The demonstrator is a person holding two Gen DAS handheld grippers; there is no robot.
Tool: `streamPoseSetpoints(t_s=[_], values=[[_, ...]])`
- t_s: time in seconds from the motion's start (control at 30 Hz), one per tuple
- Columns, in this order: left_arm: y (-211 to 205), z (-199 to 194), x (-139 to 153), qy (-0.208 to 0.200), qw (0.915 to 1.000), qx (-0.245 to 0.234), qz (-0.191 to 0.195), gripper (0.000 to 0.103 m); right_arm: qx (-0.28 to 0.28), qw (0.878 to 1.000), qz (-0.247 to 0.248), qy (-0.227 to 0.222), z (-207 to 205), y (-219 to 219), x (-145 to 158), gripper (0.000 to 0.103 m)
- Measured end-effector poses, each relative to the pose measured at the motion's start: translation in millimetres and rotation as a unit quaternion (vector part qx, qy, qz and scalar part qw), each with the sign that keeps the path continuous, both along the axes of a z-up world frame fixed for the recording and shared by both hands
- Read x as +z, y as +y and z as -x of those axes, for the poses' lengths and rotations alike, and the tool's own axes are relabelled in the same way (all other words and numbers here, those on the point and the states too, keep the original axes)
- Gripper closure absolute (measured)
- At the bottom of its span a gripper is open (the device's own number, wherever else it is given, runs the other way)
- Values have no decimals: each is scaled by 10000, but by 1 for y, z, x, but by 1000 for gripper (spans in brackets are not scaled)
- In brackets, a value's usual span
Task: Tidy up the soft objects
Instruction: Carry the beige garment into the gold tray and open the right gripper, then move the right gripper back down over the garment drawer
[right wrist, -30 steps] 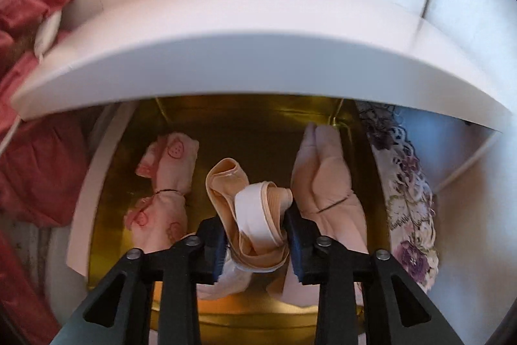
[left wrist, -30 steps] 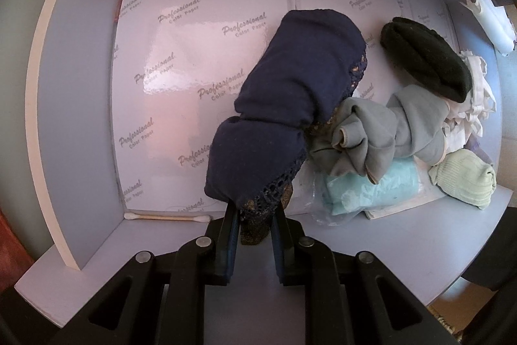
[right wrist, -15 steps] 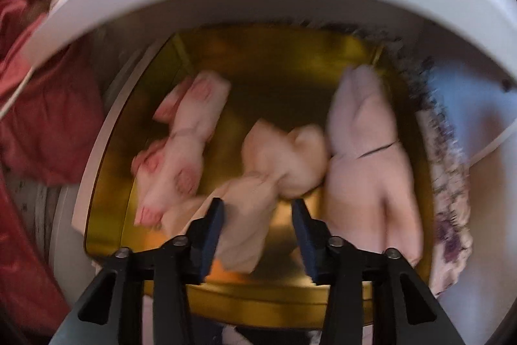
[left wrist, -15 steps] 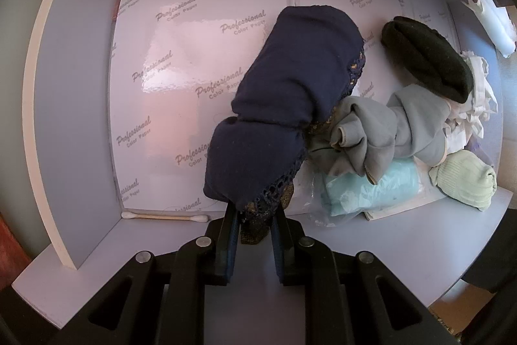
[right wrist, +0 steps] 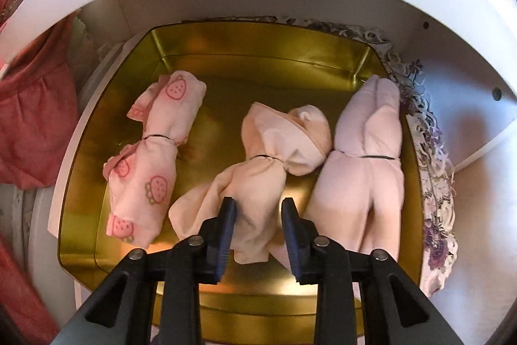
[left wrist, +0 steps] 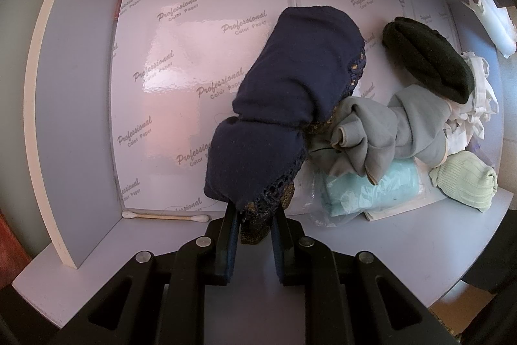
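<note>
Three tied cloth bundles lie in the gold tin: a strawberry-print bundle at nine o'clock, a peach bundle in the middle, and a pale pink bundle at three o'clock, against the tin's right wall. The right gripper points down into the tin, its jaws closing with the peach bundle's loose tail between them; the fingertips do not look to be pressing it. Over the white shelf, the left gripper is clamped tight on the lace edge of a navy bundle, which stretches toward twelve o'clock. Grey cloth and a black roll lie at two o'clock.
</note>
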State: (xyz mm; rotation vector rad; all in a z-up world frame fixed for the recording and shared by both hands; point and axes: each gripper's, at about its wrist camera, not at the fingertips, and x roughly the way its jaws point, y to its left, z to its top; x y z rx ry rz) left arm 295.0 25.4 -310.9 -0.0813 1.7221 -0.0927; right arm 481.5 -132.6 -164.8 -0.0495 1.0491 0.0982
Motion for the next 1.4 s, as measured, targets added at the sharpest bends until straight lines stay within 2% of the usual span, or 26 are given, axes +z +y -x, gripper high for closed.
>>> streamPoseSetpoints(t_s=[0.53,0.77,0.93,1.1,1.27,1.4], values=[[-2,0,4,-26,10000,5,-50,85,-26,9998,-204,-84,40,-30,15,56],[-2,0,4,-27,10000,37,-61,85,-62,9986,-469,-247,83,-48,28,51],[-2,0,4,-34,10000,24,-55,85,-91,9985,-482,-224,112,-62,25,47],[-3,2,4,-47,10000,11,-62,85,-285,9982,-535,21,138,-74,9,47],[-3,2,4,-53,10000,12,-53,85,-633,9948,-467,639,153,-82,-22,46],[-2,2,5,-55,10000,48,-22,85,-636,9889,-398,1281,165,-77,-52,46]])
